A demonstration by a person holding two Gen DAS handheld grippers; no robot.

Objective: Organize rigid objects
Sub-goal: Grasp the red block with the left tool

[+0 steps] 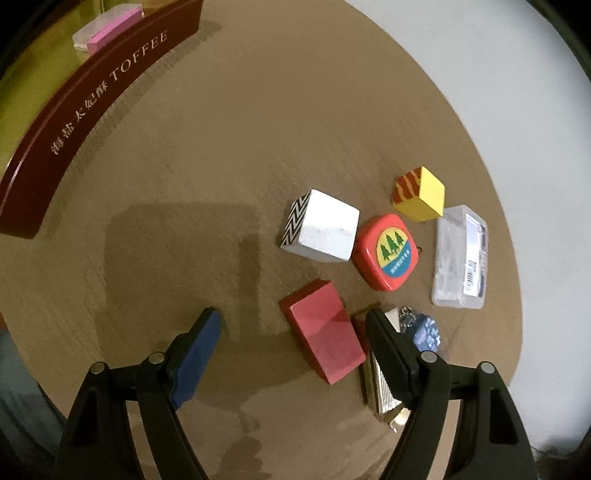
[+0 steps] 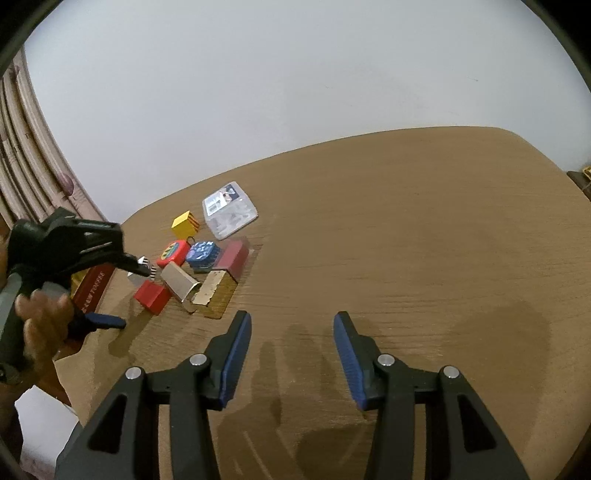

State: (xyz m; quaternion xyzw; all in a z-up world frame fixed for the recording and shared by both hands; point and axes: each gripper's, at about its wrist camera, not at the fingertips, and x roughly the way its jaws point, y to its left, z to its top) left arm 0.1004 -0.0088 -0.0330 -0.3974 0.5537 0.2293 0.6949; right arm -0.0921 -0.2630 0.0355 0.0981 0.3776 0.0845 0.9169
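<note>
Left wrist view: the left gripper [image 1: 295, 325], jaws spread, hovers over the red block [image 1: 323, 332] on the worktop [image 1: 184, 166], while the right gripper [image 2: 292, 325], also open, hangs well apart from it.

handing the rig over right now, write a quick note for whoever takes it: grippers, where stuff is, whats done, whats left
Left gripper: open, empty, low over the table beside the red block.
Right gripper: open, empty, over bare table away from the pile.
Toffee tin: at the far left, a pink piece already inside.
On the table in one cluster: white zigzag cube, yellow cube, red tape measure, clear case, blue keyring, metal pieces, dark red block.
Done: apparently one item binned.
Left: presumably everything in the cluster; the red block is nearest the left gripper.
</note>
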